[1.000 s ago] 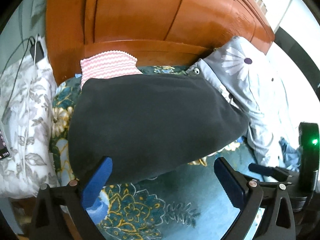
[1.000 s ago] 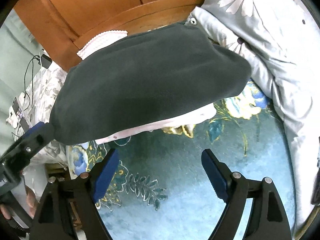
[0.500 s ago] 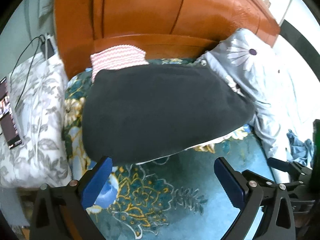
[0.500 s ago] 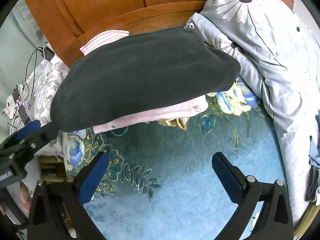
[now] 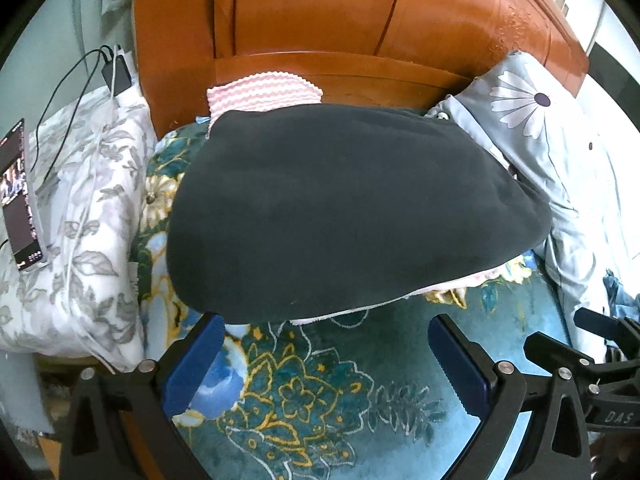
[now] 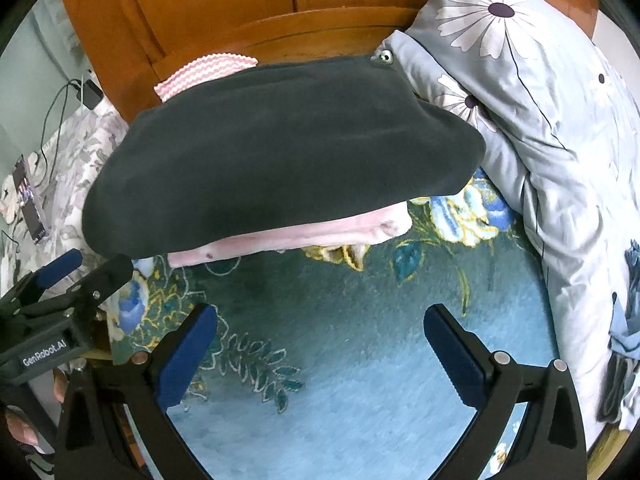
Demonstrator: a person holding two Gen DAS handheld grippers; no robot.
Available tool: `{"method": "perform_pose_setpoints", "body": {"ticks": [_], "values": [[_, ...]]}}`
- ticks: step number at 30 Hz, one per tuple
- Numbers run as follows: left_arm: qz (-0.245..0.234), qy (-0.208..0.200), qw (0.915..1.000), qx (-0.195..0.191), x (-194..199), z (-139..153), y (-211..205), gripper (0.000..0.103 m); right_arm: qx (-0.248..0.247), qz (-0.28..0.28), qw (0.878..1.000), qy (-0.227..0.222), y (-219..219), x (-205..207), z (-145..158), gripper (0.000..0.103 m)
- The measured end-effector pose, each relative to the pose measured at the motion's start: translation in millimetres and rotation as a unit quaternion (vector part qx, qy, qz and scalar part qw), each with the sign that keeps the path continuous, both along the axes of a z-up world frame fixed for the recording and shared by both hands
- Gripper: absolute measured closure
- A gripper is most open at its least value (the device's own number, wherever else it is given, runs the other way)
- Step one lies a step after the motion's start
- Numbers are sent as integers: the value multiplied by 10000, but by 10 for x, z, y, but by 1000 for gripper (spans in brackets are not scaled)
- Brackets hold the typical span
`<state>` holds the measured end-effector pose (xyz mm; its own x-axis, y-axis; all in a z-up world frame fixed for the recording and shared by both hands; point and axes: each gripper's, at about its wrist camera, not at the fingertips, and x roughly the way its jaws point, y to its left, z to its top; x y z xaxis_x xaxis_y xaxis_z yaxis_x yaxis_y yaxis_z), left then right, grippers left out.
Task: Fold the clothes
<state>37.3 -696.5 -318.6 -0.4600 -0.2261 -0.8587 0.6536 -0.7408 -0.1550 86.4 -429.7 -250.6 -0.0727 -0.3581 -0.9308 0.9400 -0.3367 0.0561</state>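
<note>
A dark grey folded garment (image 5: 352, 216) lies on top of a pale pink garment (image 6: 320, 236), whose edge shows along the pile's near side. The pile rests on a teal floral blanket (image 6: 360, 360) near the headboard. My left gripper (image 5: 326, 332) is open and empty, its blue pads just short of the pile's near edge. My right gripper (image 6: 320, 320) is open wide over bare blanket, a little back from the pile, with nothing between its fingers. Each gripper shows in the other's view, the right gripper (image 5: 580, 344) at the right edge and the left gripper (image 6: 60, 280) at the left.
A pink and white zigzag cloth (image 5: 264, 92) lies behind the pile against the orange wooden headboard (image 5: 320, 12). A grey flowered quilt (image 6: 540, 100) is bunched on the right. On the left a leaf-print pillow (image 5: 72, 216) holds a phone (image 5: 18, 196) and cables.
Both views have drawn back from the pile, so more blanket shows in front and the pink edge appears in the left view. The right gripper's jaws have spread wider. The pile has not moved.
</note>
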Motion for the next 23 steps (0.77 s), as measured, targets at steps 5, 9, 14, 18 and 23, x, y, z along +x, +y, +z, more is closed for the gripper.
{"method": "perform_pose_setpoints", "body": {"ticks": [5,9,14,18,23], "values": [[-114,-211,9997,53,-81,-152,-27,0,99,39,9999,12,-90,-29,-90,0],[-138,-359,9992,144,-150,-274,-60,0,175,28,9998,-28,-154,-59,-174,0],[-144,-560,9981,208,-240,-413,-73,0,291,-12,9995,-99,-232,-103,-294,0],[-116,-644,9976,204,-299,-472,-97,0,388,-3,9992,-118,-285,-128,-380,0],[-113,-726,9971,176,-339,-526,-103,0,485,-79,9986,-202,-311,-180,-465,0]]}}
